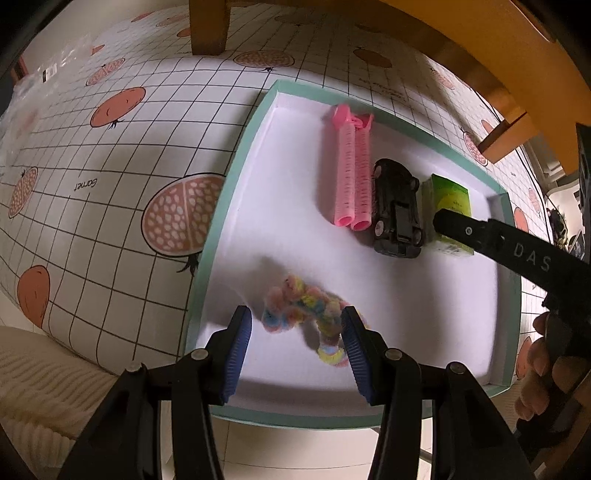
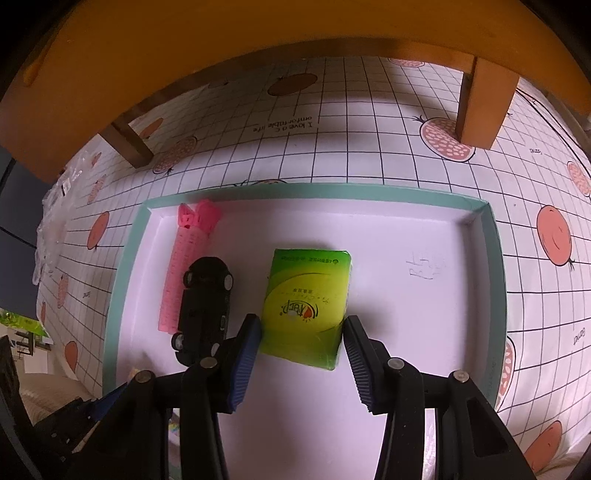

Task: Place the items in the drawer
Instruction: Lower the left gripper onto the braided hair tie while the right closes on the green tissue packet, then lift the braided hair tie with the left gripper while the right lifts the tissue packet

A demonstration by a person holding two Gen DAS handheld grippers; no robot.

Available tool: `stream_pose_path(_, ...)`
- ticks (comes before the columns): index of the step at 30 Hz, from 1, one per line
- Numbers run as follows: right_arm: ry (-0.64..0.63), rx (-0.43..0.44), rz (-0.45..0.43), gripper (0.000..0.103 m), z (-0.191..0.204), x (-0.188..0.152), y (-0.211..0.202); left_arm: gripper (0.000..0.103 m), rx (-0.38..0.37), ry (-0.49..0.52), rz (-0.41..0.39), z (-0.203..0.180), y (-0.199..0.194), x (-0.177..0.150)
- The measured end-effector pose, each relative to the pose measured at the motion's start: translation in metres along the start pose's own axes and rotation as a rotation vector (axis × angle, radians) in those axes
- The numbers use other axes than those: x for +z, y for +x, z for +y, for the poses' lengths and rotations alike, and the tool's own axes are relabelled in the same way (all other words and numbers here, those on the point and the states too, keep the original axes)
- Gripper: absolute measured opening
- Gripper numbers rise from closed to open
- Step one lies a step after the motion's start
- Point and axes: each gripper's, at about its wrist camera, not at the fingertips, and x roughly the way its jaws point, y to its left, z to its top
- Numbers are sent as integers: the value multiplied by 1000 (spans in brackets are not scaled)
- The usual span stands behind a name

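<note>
A shallow drawer (image 1: pixel 210 236) with a teal rim (image 2: pixel 314 190) and white floor lies on a fruit-print cloth. Inside it are a pair of pink hair rollers (image 1: pixel 352 173) (image 2: pixel 177 284), a black toy car (image 1: pixel 397 214) (image 2: pixel 205 302) and a green tissue pack (image 1: pixel 450 195) (image 2: pixel 306 295). My right gripper (image 2: pixel 301 328) is shut on the near end of the tissue pack, which rests on the drawer floor. One of its fingers (image 1: pixel 465 230) shows in the left wrist view. My left gripper (image 1: pixel 295 325) stands open over a blurred multicolour scrunchie (image 1: pixel 299 306); the right pad touches it.
Wooden furniture legs (image 1: pixel 208 26) (image 2: pixel 480 107) stand on the gridded cloth (image 1: pixel 110 166) behind the drawer, under a wooden top. A clear plastic bag (image 1: pixel 48 74) lies far left. A person's hand (image 1: pixel 546 362) holds the right gripper. A pale cushion (image 1: pixel 37 387) sits at the near left.
</note>
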Motion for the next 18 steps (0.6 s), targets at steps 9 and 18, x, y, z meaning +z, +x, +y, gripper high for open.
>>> stream_pose_path(9,6,-5,2,50,1,5,4,40,-22,38,-6,-8,4,1)
stream_pose_path(18,18,-8,15,50,3,11,7,39,-41,44,-31,-21,15,9)
